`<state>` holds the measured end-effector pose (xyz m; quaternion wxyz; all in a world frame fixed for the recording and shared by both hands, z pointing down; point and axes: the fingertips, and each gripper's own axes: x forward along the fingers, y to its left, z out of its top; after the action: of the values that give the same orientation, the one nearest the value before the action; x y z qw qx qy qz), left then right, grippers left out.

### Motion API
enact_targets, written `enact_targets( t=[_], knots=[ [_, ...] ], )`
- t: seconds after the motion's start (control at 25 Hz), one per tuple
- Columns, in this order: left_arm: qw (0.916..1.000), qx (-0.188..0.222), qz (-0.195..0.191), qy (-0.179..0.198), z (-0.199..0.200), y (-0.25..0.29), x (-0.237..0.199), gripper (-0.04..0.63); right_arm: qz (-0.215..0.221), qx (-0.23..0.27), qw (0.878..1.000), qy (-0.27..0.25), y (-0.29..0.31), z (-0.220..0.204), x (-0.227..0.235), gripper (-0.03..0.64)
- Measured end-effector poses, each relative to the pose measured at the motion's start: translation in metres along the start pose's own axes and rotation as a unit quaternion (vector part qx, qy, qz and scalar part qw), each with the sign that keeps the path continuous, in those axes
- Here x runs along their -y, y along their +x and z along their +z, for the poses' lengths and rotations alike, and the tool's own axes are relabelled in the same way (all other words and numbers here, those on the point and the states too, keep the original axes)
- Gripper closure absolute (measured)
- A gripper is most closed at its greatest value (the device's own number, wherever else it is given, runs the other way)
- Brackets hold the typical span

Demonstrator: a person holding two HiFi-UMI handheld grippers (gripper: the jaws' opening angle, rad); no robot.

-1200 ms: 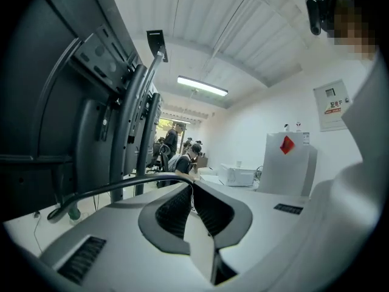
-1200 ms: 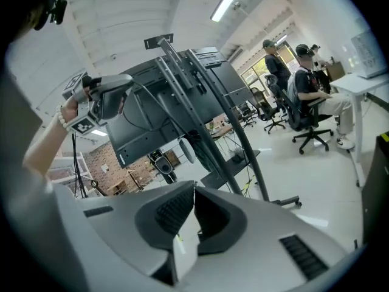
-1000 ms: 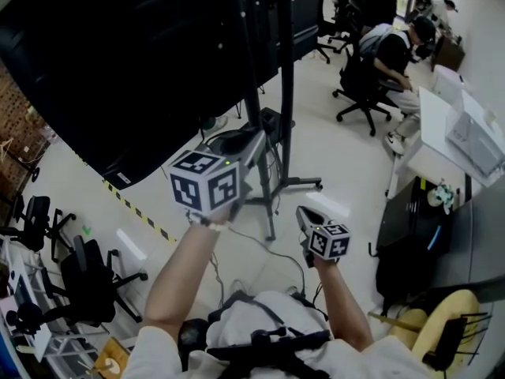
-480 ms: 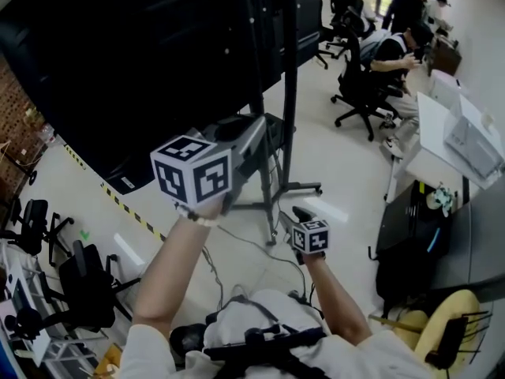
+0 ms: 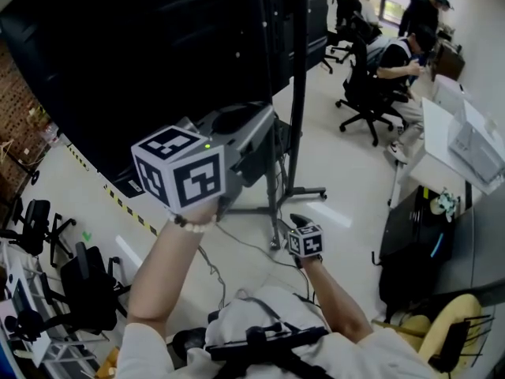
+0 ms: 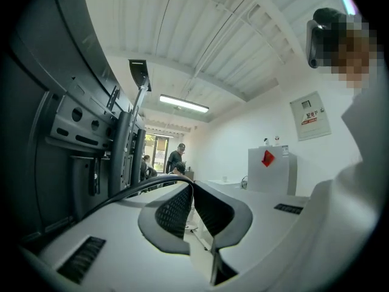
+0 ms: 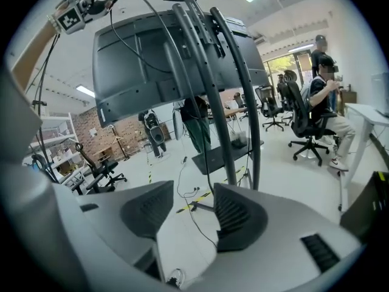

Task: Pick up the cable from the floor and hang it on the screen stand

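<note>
The cable (image 5: 237, 238), one thin black line, trails over the pale floor in the head view, below my raised left gripper (image 5: 264, 129) and near the foot of the screen stand (image 5: 300, 93). The stand's two dark posts rise behind the one big black screen (image 5: 134, 54). My right gripper (image 5: 298, 221) sits lower and closer to my body, and three people are at the far right of the room. In the left gripper view my two fingers (image 6: 170, 215) are squeezed narrow on the cable (image 6: 118, 194), nipped at their tips; it runs off to the left, beside the stand. In the right gripper view my two jaws stand wide and have just been opening, with nothing pinched between them. There the cable (image 7: 204, 163) leaves the left gripper (image 7: 85, 5) at the top left, crosses the back of the screen and drops to the floor, well beyond the gap between my jaws.
</note>
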<state>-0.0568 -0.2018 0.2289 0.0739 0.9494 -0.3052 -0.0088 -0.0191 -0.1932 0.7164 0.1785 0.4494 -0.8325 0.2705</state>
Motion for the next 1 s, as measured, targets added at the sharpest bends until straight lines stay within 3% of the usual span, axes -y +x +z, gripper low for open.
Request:
enact_targets(
  t=[0.48, 0.84, 1.0],
  knots=[
    [0.9989, 0.031, -0.028, -0.020, 0.024, -0.023, 0.004, 0.580, 0.005, 0.038, 0.999, 0.007, 0.018, 0.039, -0.004, 0.408],
    [0.9937, 0.055, -0.065, -0.073, 0.038, -0.030, 0.003, 0.580, -0.013, 0.035, 0.999, 0.006, 0.015, 0.037, 0.002, 0.392],
    [0.9949, 0.056, -0.064, -0.054, 0.050, -0.026, 0.007, 0.580, -0.024, 0.021, 1.000, -0.002, 0.012, 0.025, 0.007, 0.387]
  ],
)
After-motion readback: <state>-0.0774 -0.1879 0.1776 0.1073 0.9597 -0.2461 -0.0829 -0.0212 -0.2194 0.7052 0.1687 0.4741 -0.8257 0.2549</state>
